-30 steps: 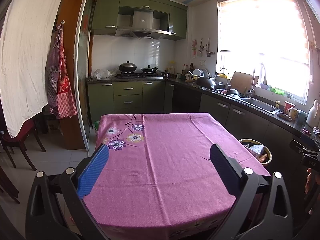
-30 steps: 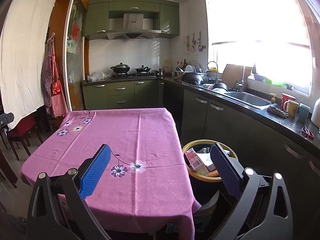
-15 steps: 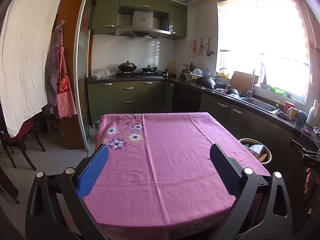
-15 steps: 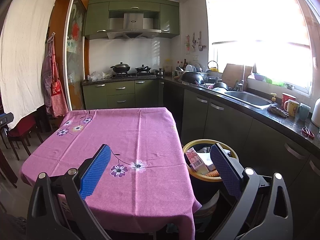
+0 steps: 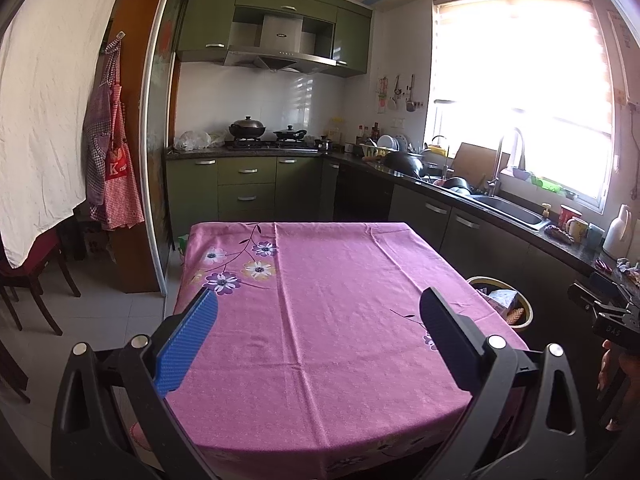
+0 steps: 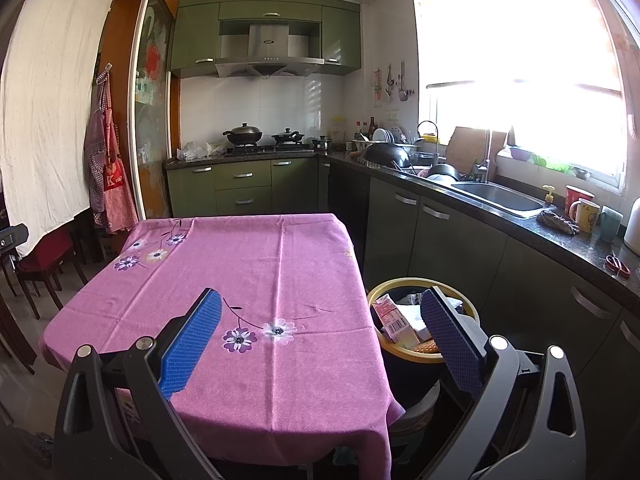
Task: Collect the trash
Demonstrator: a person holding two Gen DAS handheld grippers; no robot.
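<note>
A dark trash bin with a yellow rim [image 6: 404, 285] stands on the floor right of the table, holding a pink carton [image 6: 392, 316] and paper scraps. It also shows in the left wrist view [image 5: 526, 304]. My left gripper [image 5: 318, 302] is open and empty above the near edge of the table with the pink flowered cloth [image 5: 320, 280]. My right gripper [image 6: 320, 300] is open and empty, over the table's near right corner [image 6: 280, 280], its right finger in front of the bin. No loose trash shows on the cloth.
Green cabinets and a dark counter [image 6: 500, 216] with sink [image 6: 496, 196], mugs and scissors run along the right. A stove with pots [image 5: 248, 128] is at the back. Chairs [image 5: 36, 276] and hanging aprons [image 5: 112, 168] stand left. The right hand's gripper [image 5: 608, 312] shows at the left view's right edge.
</note>
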